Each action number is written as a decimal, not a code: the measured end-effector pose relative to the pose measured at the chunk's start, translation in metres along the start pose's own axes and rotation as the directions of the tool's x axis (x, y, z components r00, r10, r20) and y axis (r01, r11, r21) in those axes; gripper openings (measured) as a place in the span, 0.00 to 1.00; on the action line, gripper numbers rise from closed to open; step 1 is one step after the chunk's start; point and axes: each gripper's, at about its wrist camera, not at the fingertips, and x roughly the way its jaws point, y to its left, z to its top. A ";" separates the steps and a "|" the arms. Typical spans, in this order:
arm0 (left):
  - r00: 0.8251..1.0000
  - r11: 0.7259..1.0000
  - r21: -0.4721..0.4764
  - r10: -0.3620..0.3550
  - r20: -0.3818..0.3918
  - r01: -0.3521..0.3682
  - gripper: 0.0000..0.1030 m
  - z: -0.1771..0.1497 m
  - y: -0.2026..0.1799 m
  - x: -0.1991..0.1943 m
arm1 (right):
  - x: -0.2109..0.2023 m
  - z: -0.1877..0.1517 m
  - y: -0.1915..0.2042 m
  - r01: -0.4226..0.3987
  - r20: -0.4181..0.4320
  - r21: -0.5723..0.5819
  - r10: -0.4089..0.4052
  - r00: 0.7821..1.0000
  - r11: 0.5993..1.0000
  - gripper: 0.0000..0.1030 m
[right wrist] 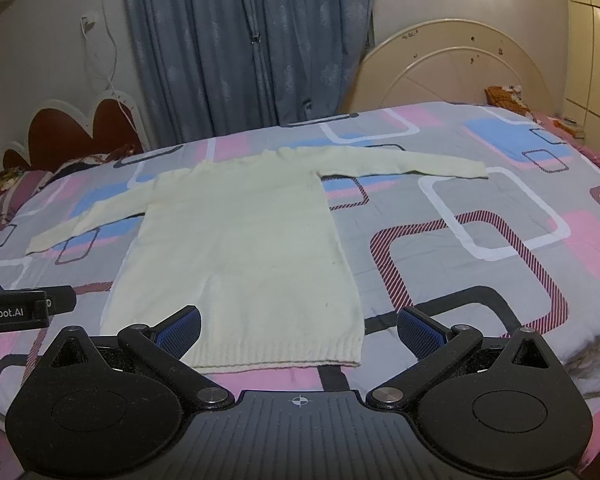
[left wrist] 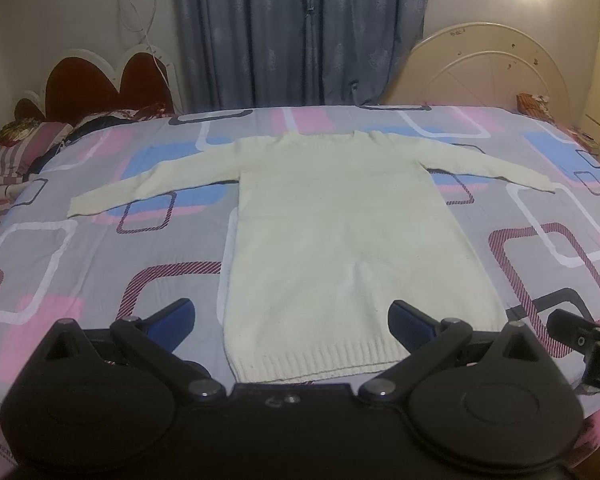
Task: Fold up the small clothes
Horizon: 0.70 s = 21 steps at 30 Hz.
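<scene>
The left gripper (left wrist: 292,320) stands with its jaws wide apart and holds nothing. Its fingers (left wrist: 172,322) are black plastic arms with dark blue pads, and round metal pivots shine at the joints. It hangs just above the near hem of the sweater (left wrist: 340,232). The right gripper (right wrist: 299,330) is spread wide in the same way, also with nothing between its ribbed blue pads (right wrist: 418,334). A small crosshair mark is printed on its grey ribbed body. In the right wrist view the other tool enters from the left edge, and on it I can read "nRobot.AI"; the start of the word is cut off.

The sweater (right wrist: 240,248) is pale cream knit with a ribbed band along the hem. It lies flat in the middle of the bed, neck toward the far side, both long sleeves stretched out to the sides. The right gripper is over its near right corner.

Under it is a quilted bedspread (left wrist: 100,248) in grey, with rounded squares in pink, blue, white and striped maroon. Behind the bed hang blue-grey curtains (left wrist: 300,32). A cream rounded headboard (left wrist: 480,68) stands at the right and a dark red lobed one (left wrist: 100,80) at the left. Some print at the low left corner of both views is too blurred to read.
</scene>
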 end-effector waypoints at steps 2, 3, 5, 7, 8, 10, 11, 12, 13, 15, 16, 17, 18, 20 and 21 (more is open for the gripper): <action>1.000 1.000 0.001 0.002 0.002 -0.002 1.00 0.001 0.000 0.000 | 0.000 0.000 0.000 -0.003 0.000 0.001 0.003 1.000 1.000 1.00; 1.000 1.000 0.001 0.003 0.002 -0.003 1.00 0.001 0.000 0.001 | 0.001 0.001 0.000 -0.002 -0.002 0.001 0.002 1.000 1.000 1.00; 1.000 1.000 -0.002 0.003 -0.001 -0.003 1.00 0.001 0.001 0.002 | 0.002 0.002 0.000 -0.002 -0.001 0.002 0.002 1.000 1.000 1.00; 1.000 1.000 -0.003 0.002 -0.002 -0.002 1.00 0.001 0.001 0.002 | 0.003 0.003 0.000 -0.003 -0.001 0.000 0.003 1.000 1.000 1.00; 1.000 1.000 -0.004 0.001 -0.003 -0.001 1.00 0.001 0.001 0.003 | 0.004 0.003 0.001 -0.002 -0.002 0.000 0.002 1.000 1.000 1.00; 1.000 1.000 -0.004 0.001 -0.003 -0.001 1.00 0.002 0.002 0.003 | 0.004 0.003 0.001 -0.002 -0.001 0.001 0.002 1.000 1.000 1.00; 1.000 1.000 -0.003 0.002 -0.003 -0.002 1.00 0.002 0.002 0.003 | 0.004 0.003 0.001 -0.001 -0.002 0.000 0.001 1.000 1.000 1.00; 1.000 1.000 -0.003 0.001 -0.004 -0.001 1.00 0.002 0.002 0.003 | 0.005 0.003 0.001 0.001 -0.004 0.000 -0.001 1.000 1.000 1.00; 1.000 1.000 -0.003 0.000 -0.004 0.000 1.00 0.002 0.003 0.004 | 0.005 0.003 0.002 0.001 -0.004 0.000 -0.001 1.000 1.000 1.00; 1.000 1.000 -0.005 0.001 -0.005 -0.001 1.00 0.003 0.004 0.005 | 0.008 0.005 0.004 0.000 -0.009 0.001 0.000 1.000 1.000 1.00; 1.000 1.000 -0.005 0.001 -0.006 -0.001 1.00 0.003 0.005 0.006 | 0.009 0.005 0.005 -0.001 -0.011 0.001 0.001 1.000 1.000 1.00; 1.000 1.000 -0.005 0.002 -0.006 -0.002 1.00 0.003 0.005 0.006 | 0.011 0.006 0.006 -0.002 -0.013 -0.001 0.002 1.000 1.000 1.00; 1.000 1.000 -0.005 0.002 -0.006 -0.002 1.00 0.004 0.006 0.008 | 0.012 0.007 0.006 0.000 -0.012 -0.005 0.000 1.000 1.000 1.00; 1.000 1.000 -0.004 0.000 -0.006 0.000 1.00 0.005 0.008 0.012 | 0.015 0.009 0.007 0.004 -0.009 -0.009 -0.004 1.000 1.000 1.00; 1.000 1.000 -0.003 0.000 -0.007 0.000 1.00 0.006 0.009 0.014 | 0.017 0.010 0.007 0.005 -0.008 -0.008 -0.005 1.000 1.000 1.00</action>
